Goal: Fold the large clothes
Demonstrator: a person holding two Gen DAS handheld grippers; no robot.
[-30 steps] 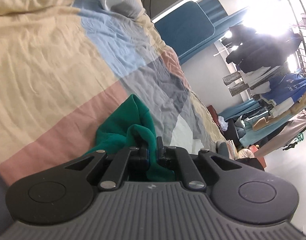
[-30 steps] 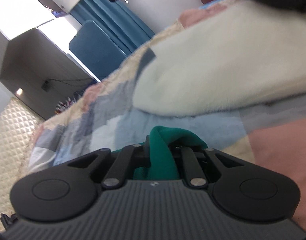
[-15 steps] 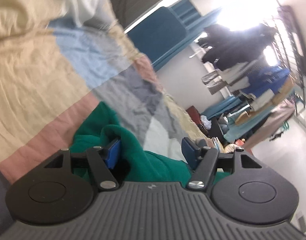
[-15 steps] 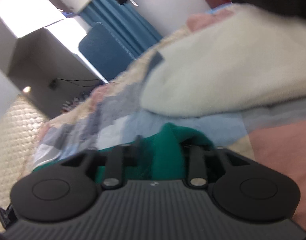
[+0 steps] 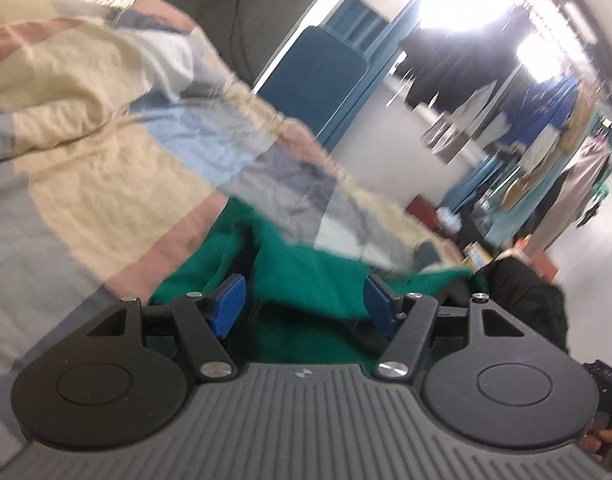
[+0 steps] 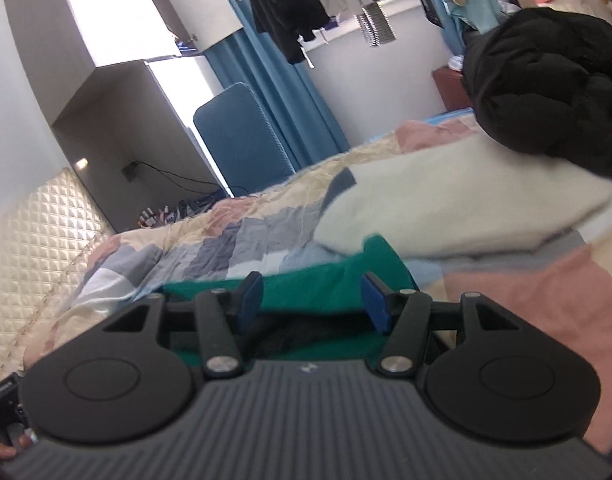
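Observation:
A green garment (image 5: pixel 306 268) lies on the patchwork bedspread (image 5: pixel 106 184). In the left wrist view my left gripper (image 5: pixel 304 300) is open, its blue pads (image 5: pixel 228 300) spread wide with the green cloth lying loose between them. In the right wrist view the same green garment (image 6: pixel 326 280) lies flat under my right gripper (image 6: pixel 312 296), which is also open, its pads (image 6: pixel 372 300) apart above the cloth.
A cream garment (image 6: pixel 446 204) and a black puffy garment (image 6: pixel 546 88) lie on the bed to the right. A blue chair (image 6: pixel 238 136) stands beyond the bed. A rack of hanging clothes (image 5: pixel 526 92) fills the far side of the room.
Both grippers were shut on the green garment a second ago. Both have opened and let it go, and the views have lifted and tilted away from the bed.

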